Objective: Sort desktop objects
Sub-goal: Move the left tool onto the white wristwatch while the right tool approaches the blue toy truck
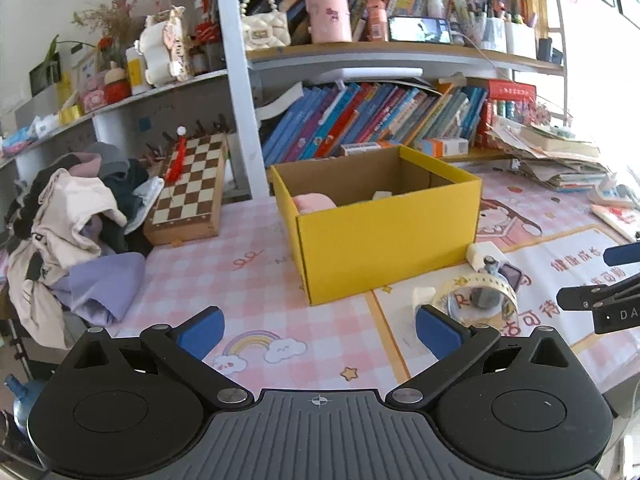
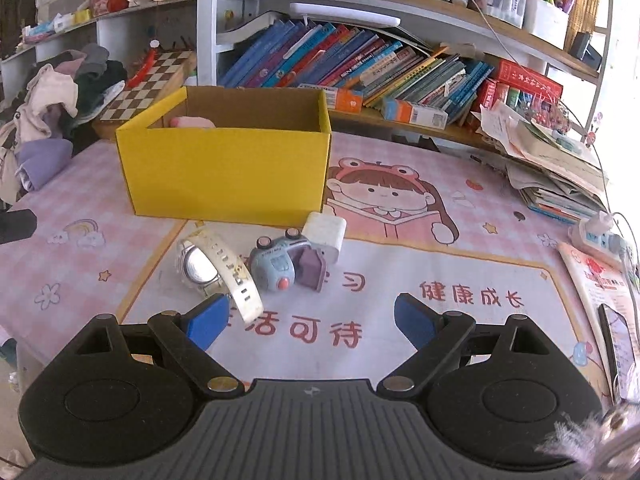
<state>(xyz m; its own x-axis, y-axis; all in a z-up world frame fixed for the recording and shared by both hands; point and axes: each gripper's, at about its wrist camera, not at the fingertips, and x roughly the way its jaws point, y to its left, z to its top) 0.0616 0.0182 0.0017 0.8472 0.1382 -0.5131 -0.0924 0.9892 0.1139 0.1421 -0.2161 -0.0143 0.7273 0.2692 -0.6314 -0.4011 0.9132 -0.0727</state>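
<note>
**Ana:** Nearest are the right tongs (image 2: 310, 320), spread wide with nothing between the blue pads, hovering just short of the white-strapped watch (image 2: 218, 266). Left tongs (image 1: 320, 332) are spread and empty too, over the worktop (image 1: 248, 280) near the yellow box (image 1: 384, 240).

**Ben:** Where's what needs sorting?

**Ana:** Clustered in front of the box: the watch, a small blue toy camera (image 2: 276, 266) just right of it, and a white charger block (image 2: 325, 236) beyond that, close against the camera. Something pink (image 2: 192, 122) already lies in the box.

**Ben:** Risks?

**Ana:** I'd judge the curved strap could slip from the pads, or a grab at the watch could knock the camera, since they sit so close.

**Ben:** And the room?

**Ana:** Pink checked cartoon mat, crowded bookshelves (image 2: 360, 60) behind, a chessboard (image 1: 188, 192) and heaped clothes (image 1: 68, 216) far left.
</note>
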